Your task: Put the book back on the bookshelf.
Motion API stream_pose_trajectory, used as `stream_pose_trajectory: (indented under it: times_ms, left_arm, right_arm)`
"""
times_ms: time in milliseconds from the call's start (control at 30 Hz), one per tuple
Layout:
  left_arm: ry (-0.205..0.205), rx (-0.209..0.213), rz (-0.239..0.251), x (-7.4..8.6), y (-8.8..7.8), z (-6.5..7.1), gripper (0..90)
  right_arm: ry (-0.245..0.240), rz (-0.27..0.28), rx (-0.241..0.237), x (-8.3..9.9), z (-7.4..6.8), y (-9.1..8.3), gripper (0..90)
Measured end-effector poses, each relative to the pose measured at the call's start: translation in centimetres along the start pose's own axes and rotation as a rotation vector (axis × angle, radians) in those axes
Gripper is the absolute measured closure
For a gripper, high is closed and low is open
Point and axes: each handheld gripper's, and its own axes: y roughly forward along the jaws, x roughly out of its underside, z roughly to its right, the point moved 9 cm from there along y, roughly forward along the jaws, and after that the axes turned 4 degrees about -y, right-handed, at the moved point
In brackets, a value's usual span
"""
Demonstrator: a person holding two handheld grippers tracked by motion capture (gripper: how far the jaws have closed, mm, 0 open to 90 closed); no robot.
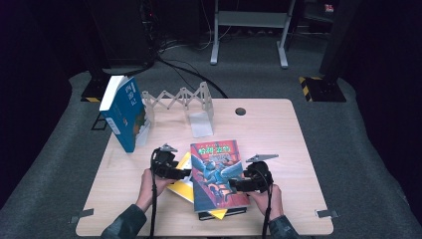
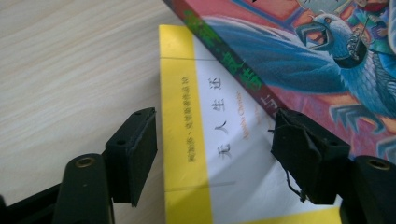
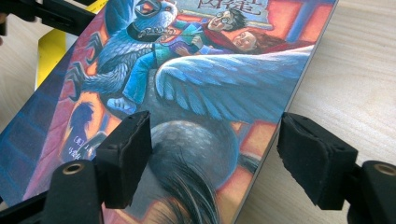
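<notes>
High view first: we see a stack of three books near the front edge of the pale wooden worktop, about midway along it. On top lies the red and blue illustrated paperback, below it the yellow and white paperback skewed out to the left, and under both a dark book that shows at the front. Our left tongs sit at the top book's left edge and our right tongs at its right edge. Toward the back left corner a blue book leans in a white folding book rack.

Left gripper view: the left tongs stand open, their black pads straddling the yellow and white paperback without pressing on it; the illustrated book's spine crosses just beyond.

Right gripper view: the right tongs are also open, one pad over the glossy cover, the other beyond its right edge above bare wood, nothing pinched.

We judge the step to be taking hold of the top book from both sides, probably to stand it in the rack. Next we must lower each lower pad under the cover's edge and close evenly, so the book lifts flat and the yellow one stays put.
</notes>
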Motion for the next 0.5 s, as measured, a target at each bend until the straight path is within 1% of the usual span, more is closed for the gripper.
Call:
stream_pose_trajectory:
  times_ms: [33,67,167,233,267,333,367,400,433,467,500]
  left_arm:
    - [0.011,-0.010,-0.006,-0.1,0.0,-0.1,30.6]
    - [0.011,-0.010,-0.006,-0.1,0.0,-0.1,30.4]
    - [-0.002,-0.014,-0.013,-0.4,0.3,-0.5,29.4]
    - [-0.007,-0.022,-0.011,-0.6,0.4,-0.6,28.4]
    - [-0.017,-0.022,-0.009,-0.8,0.5,-0.7,28.1]
    - [-0.029,-0.013,-0.010,-0.9,0.7,-0.9,27.0]
    - [-0.029,-0.013,-0.010,-0.9,0.7,-0.9,26.4]
    - [-0.040,0.000,-0.010,-1.0,0.8,-1.1,25.6]
    - [-0.046,-0.005,-0.007,-1.0,0.9,-1.2,23.8]
    - [-0.052,0.013,-0.016,-1.1,0.8,-1.3,22.1]
    - [-0.069,0.019,-0.011,-1.2,0.7,-1.3,20.2]
  right_arm:
    - [-0.003,0.005,-0.005,0.0,0.1,0.0,25.4]
    - [-0.003,0.005,-0.005,0.0,0.1,0.0,25.4]
    - [-0.006,0.016,-0.004,0.0,0.1,0.1,25.1]
    - [0.000,0.019,-0.010,-0.1,0.1,0.2,23.9]
    - [0.020,0.025,-0.017,-0.2,0.2,0.5,21.7]
    - [0.038,0.021,-0.022,-0.2,0.3,0.7,20.2]
    - [0.038,0.021,-0.022,-0.2,0.3,0.7,20.2]
    - [0.048,0.019,-0.028,-0.3,0.4,0.8,19.6]
    - [0.042,0.023,-0.030,-0.4,0.5,0.9,19.6]
    - [0.041,0.022,-0.026,-0.4,0.4,0.9,19.7]
    - [0.026,0.030,-0.009,-0.4,0.4,0.8,20.0]
